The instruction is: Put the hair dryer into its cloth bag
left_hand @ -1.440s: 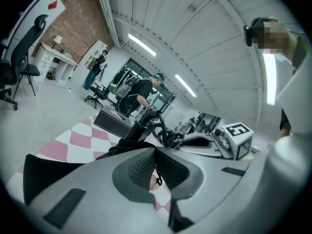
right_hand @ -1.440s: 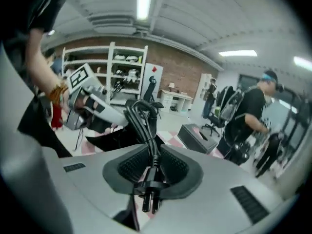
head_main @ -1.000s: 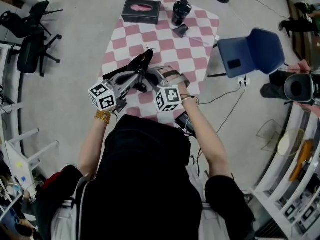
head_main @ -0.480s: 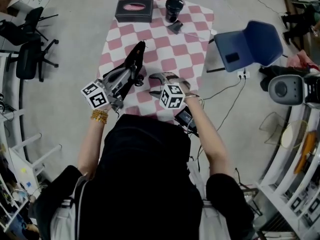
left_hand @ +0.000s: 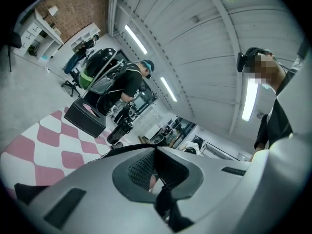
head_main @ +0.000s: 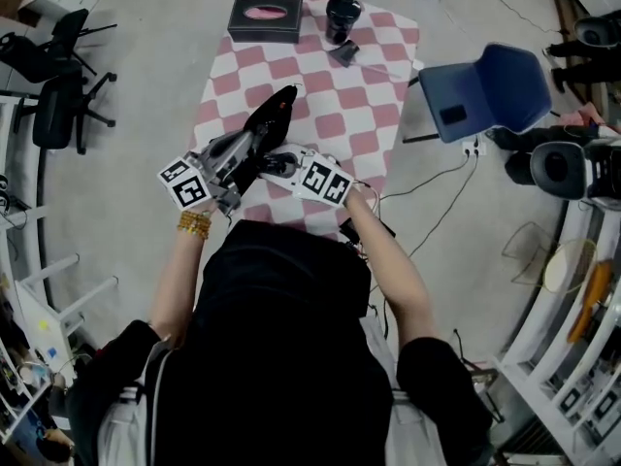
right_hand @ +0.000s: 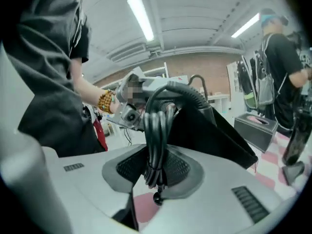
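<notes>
A pink-and-white checked table (head_main: 378,95) stands on a grey floor. Over its near part one black cloth bag (head_main: 267,124) is held up. The left gripper (head_main: 247,149) has its jaws together, pinching the bag's fabric. Just right of the bag, the right gripper (head_main: 283,163) has just been closing its jaws, which now clamp the coiled black cord (right_hand: 156,145) of the grey hair dryer (right_hand: 158,84). The dryer sits at the bag's mouth; how far inside, I cannot tell. Beyond the bag stand one black tissue box (head_main: 264,19) showing pink tissue, one black flask (head_main: 340,15) and one small grey piece (head_main: 342,53). Well right of the bag is one blue chair (head_main: 485,90).
</notes>
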A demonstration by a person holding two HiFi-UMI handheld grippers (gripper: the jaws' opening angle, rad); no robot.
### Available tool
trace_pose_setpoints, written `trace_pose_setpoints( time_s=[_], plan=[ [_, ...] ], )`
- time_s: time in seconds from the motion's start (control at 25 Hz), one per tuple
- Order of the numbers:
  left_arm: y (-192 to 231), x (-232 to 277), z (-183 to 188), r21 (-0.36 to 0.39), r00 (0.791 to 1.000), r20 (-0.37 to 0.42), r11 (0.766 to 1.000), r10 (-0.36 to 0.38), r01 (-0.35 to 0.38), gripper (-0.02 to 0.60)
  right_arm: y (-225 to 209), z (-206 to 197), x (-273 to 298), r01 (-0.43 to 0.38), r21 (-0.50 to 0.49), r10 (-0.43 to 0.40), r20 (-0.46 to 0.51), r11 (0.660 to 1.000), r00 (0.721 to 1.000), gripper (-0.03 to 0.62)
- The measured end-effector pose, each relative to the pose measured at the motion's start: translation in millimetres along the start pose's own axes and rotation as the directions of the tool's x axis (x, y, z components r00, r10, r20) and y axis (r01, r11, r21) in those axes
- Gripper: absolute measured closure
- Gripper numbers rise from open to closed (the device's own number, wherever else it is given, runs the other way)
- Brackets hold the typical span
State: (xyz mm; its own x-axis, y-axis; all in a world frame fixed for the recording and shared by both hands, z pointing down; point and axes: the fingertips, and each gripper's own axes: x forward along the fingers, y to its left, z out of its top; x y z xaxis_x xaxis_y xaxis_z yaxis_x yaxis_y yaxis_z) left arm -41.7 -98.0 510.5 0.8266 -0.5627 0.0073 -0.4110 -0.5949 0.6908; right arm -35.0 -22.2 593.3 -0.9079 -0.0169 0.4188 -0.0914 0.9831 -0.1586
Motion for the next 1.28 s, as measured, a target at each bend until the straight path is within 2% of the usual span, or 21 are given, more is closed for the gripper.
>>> trace_pose_setpoints(
  time_s=[0.12,0.24,0.32,0.4,0.52,0.64,0.76,0.84,0.96,1.04,1.08,1.12,1.16,1.28],
  plan=[
    [11,-6,1,-0.013,1.000,0.006,1.000,0.025,-0.024,0.558,2,11,-26,-0.064,0.123,0.056,0.068,0.990,0.996,0.496],
    [18,-9,-1,-0.013,1.000,-0.008,0.999,0.030,-0.030,0.558,-3,24,-51,-0.123,0.257,0.077,0.183,0.958,0.980,0.499],
    [18,-8,-5,0.006,0.999,-0.035,1.000,0.026,-0.026,0.558,-9,37,-66,-0.152,0.334,0.058,0.275,0.930,0.960,0.500],
    [16,-5,-11,0.027,0.998,-0.065,1.000,0.016,-0.014,0.558,-19,50,-78,-0.170,0.401,0.008,0.375,0.900,0.927,0.500],
    [10,-2,-19,0.046,0.995,-0.100,0.999,-0.005,0.010,0.558,-43,71,-100,-0.187,0.510,-0.122,0.512,0.840,0.850,0.502],
    [4,-1,-26,0.053,0.992,-0.125,0.998,-0.020,0.027,0.558,-72,84,-121,-0.194,0.610,-0.274,0.587,0.768,0.761,0.502],
    [3,-1,-31,0.056,0.990,-0.143,0.998,-0.019,0.027,0.558,-93,92,-133,-0.208,0.674,-0.391,0.621,0.708,0.679,0.503],
    [4,-1,-33,0.056,0.989,-0.147,0.998,-0.019,0.027,0.558,-104,100,-140,-0.225,0.701,-0.461,0.641,0.677,0.614,0.503],
    [2,0,-34,0.038,0.990,-0.143,0.999,-0.021,0.027,0.558,-119,109,-148,-0.245,0.727,-0.558,0.661,0.641,0.502,0.505],
    [0,1,-34,0.029,0.990,-0.143,0.999,-0.022,0.026,0.558,-126,107,-146,-0.242,0.744,-0.605,0.654,0.623,0.455,0.505],
    [0,3,-33,0.030,0.990,-0.140,0.999,-0.021,0.025,0.558,-128,105,-142,-0.232,0.752,-0.620,0.646,0.617,0.447,0.505],
    [0,4,-32,0.030,0.991,-0.134,0.999,-0.020,0.024,0.558,-128,103,-138,-0.212,0.760,-0.628,0.634,0.615,0.451,0.505],
    [0,4,-30,0.026,0.992,-0.124,0.999,-0.020,0.024,0.558,-127,100,-132,-0.180,0.764,-0.630,0.621,0.620,0.465,0.505],
    [1,3,-22,0.001,0.996,-0.088,0.999,-0.032,0.032,0.558,-122,95,-119,-0.072,0.745,-0.608,0.592,0.663,0.529,0.505]
  ],
)
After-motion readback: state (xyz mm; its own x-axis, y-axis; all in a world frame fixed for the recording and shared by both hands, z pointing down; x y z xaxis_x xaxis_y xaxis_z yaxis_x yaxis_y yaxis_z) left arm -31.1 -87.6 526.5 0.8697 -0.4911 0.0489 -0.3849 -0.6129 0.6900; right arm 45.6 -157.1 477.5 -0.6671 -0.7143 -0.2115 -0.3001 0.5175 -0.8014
